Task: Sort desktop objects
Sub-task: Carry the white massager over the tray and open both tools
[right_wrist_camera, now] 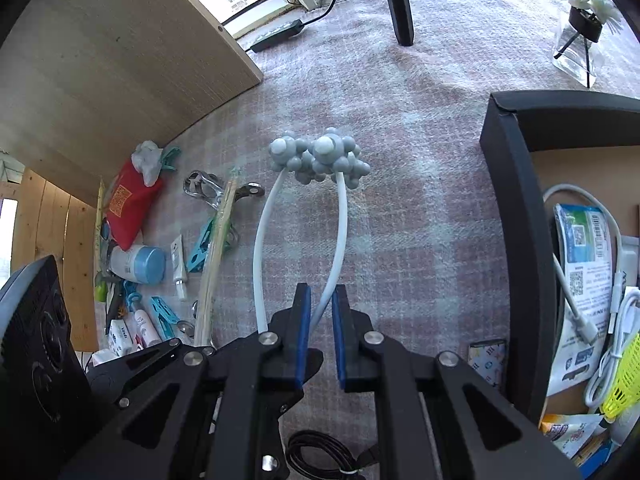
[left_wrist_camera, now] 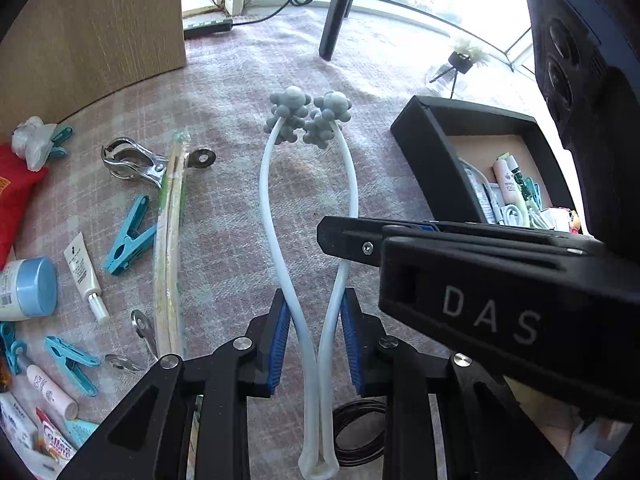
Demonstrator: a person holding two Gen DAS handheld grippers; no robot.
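Note:
A white two-armed massager (left_wrist_camera: 265,184) with grey knobbly balls (left_wrist_camera: 308,116) lies lengthwise on the pink checked cloth. My left gripper (left_wrist_camera: 316,332) is shut on it near the handle, its blue pads (left_wrist_camera: 282,340) pressing both crossed arms together. My right gripper (left_wrist_camera: 344,240) reaches in from the right and clamps the right-hand arm a little further up. In the right wrist view that arm runs up to the balls (right_wrist_camera: 320,156) from between the shut blue pads (right_wrist_camera: 305,320) of the right gripper (right_wrist_camera: 322,308). The black body of the left gripper (right_wrist_camera: 168,364) sits at lower left.
A black open box (left_wrist_camera: 424,148) (right_wrist_camera: 516,220) with cables and packets stands at the right. Left of the massager lie teal pegs (left_wrist_camera: 128,240), a metal clip (left_wrist_camera: 132,160), wrapped chopsticks (left_wrist_camera: 170,248), a tube, a blue-lidded jar (left_wrist_camera: 32,288) and a red pouch (right_wrist_camera: 128,204). A coiled black cable (left_wrist_camera: 360,432) lies near the handle.

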